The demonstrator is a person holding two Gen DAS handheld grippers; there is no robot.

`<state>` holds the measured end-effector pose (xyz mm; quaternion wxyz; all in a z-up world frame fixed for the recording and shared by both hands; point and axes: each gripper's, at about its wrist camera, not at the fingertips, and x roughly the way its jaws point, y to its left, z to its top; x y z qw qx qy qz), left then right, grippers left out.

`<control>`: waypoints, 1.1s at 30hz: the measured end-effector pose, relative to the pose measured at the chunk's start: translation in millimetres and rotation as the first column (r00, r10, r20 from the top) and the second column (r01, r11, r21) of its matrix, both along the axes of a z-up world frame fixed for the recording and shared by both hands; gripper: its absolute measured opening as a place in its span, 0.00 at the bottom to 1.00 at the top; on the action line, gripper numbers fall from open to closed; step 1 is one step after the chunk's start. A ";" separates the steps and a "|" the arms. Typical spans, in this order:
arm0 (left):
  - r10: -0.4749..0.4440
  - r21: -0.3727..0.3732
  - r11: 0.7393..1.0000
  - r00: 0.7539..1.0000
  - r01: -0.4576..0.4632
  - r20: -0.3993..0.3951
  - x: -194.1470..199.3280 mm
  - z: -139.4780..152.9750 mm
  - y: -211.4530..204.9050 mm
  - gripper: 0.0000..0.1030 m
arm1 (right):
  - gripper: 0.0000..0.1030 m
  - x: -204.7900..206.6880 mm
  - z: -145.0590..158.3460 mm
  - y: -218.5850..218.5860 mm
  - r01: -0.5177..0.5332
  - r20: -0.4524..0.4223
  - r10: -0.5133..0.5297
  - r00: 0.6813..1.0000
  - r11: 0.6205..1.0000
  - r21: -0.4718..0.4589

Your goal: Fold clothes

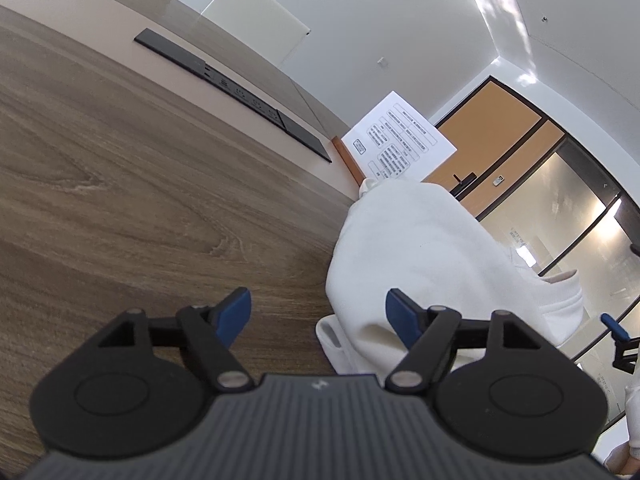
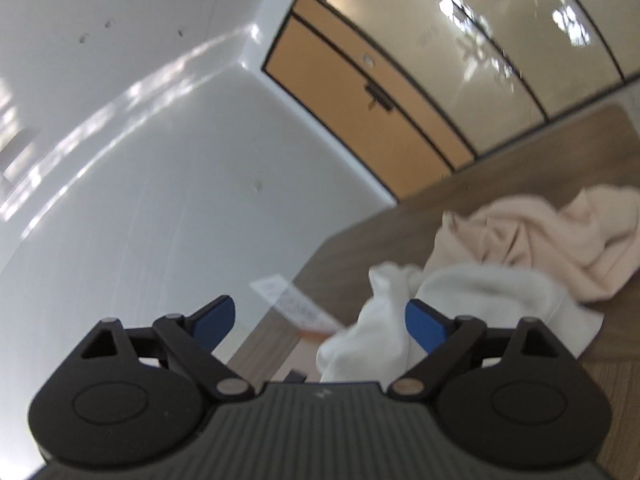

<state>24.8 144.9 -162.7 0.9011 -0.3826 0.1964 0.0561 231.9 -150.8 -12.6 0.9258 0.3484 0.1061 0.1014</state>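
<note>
Lying bunched on the wooden table [image 1: 120,184], a white garment [image 1: 432,264] is being seen from both wrist views. In the left view, the left gripper [image 1: 318,316] is being held with its jaws well apart; its left pad [image 1: 234,314] is standing over bare table, while its right pad [image 1: 402,318] is lying against the near edge of the white garment. No cloth is being pinched between the pads. A printed sheet [image 1: 400,138] is being seen beyond the garment, at the table's far edge, and a black socket strip [image 1: 236,92] is set into the tabletop. At the right border of the same view, a blue fingertip of the right gripper [image 1: 616,326] is showing, just beside the garment. In the right view, which is blurred, the right gripper [image 2: 320,320] is being held with its jaws spread wide; a fold of the white garment [image 2: 372,336] is hanging loose between them, nearer the right pad [image 2: 426,330], and is not being pressed. A pink garment [image 2: 560,236] is lying crumpled just behind the white one; whether the two are touching cannot be told.
</note>
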 end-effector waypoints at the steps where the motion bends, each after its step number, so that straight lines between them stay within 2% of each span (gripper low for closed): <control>1: 0.000 0.001 1.000 1.000 0.000 -0.005 0.3 -0.5 -0.1 0.70 | 0.96 -0.9 2.5 3.6 -0.023 0.036 0.024 0.999 0.999 -0.044; 3: 0.005 0.008 1.000 1.000 -0.005 -0.018 0.5 -0.8 -0.7 0.70 | 0.97 -8.1 3.5 16.1 -0.104 0.087 0.117 0.989 0.984 -0.141; 5: 0.014 0.022 1.000 1.000 -0.013 -0.027 0.1 -0.8 -1.5 0.70 | 0.97 -14.9 -2.0 35.9 -0.240 0.090 0.270 0.959 0.936 -0.257; 8: 0.031 0.050 0.998 0.999 -0.028 -0.042 -0.1 -0.8 -1.6 0.70 | 0.97 -24.3 -20.8 67.9 -0.415 0.030 0.468 0.883 0.810 -0.414; 10: 0.044 0.061 0.997 0.998 -0.041 -0.050 -0.5 -1.8 -0.6 0.70 | 0.97 -31.0 -35.9 89.1 -0.507 -0.032 0.570 0.821 0.703 -0.499; 11: 0.051 0.062 0.997 0.997 -0.047 -0.054 -0.7 -2.2 0.4 0.70 | 0.97 -35.6 -43.1 99.0 -0.526 -0.059 0.594 0.802 0.657 -0.540; 13: 0.062 0.053 0.997 0.996 -0.059 -0.059 -1.6 -3.1 3.2 0.70 | 0.97 -47.6 -57.0 119.7 -0.530 -0.100 0.613 0.783 0.575 -0.623; 16: 0.071 0.043 0.997 0.995 -0.069 -0.064 -2.7 -4.1 5.7 0.70 | 0.97 -66.1 -79.5 140.3 -0.533 -0.148 0.626 0.766 0.489 -0.691; 20: 0.077 0.043 0.996 0.994 -0.074 -0.071 -4.1 -5.0 7.0 0.70 | 0.97 -70.6 -87.8 174.0 -0.559 -0.230 0.605 0.762 0.437 -0.705; 22: 0.078 0.044 0.996 0.994 -0.075 -0.071 -4.5 -4.7 7.2 0.70 | 0.97 -76.2 -77.9 201.0 -0.539 -0.254 0.563 0.786 0.424 -0.727; 23: 0.079 0.045 0.996 0.994 -0.076 -0.070 -4.5 -4.2 7.1 0.70 | 0.97 -65.7 -79.4 205.3 -0.522 -0.256 0.543 0.800 0.419 -0.743; 25: 0.080 0.047 0.996 0.994 -0.077 -0.068 -4.5 -3.4 7.0 0.70 | 0.97 -49.3 -94.0 213.7 -0.496 -0.260 0.508 0.821 0.408 -0.766; 28: 0.082 0.050 0.996 0.995 -0.078 -0.065 -4.6 -2.2 6.9 0.70 | 0.96 -42.4 -109.7 219.6 -0.502 -0.302 0.462 0.834 0.405 -0.765; 31: 0.083 0.045 0.996 0.995 -0.080 -0.061 -5.8 -1.0 7.5 0.70 | 0.77 -32.8 -124.1 224.9 -0.489 -0.342 0.389 0.856 0.393 -0.779; 32: 0.085 0.044 0.996 0.995 -0.082 -0.058 -6.1 -0.4 8.1 0.70 | 0.66 -34.0 -124.2 226.4 -0.470 -0.334 0.365 0.869 0.396 -0.789; 33: 0.086 0.043 0.996 0.995 -0.084 -0.055 -6.7 0.1 8.5 0.70 | 0.47 -36.3 -123.1 227.8 -0.447 -0.321 0.342 0.883 0.400 -0.800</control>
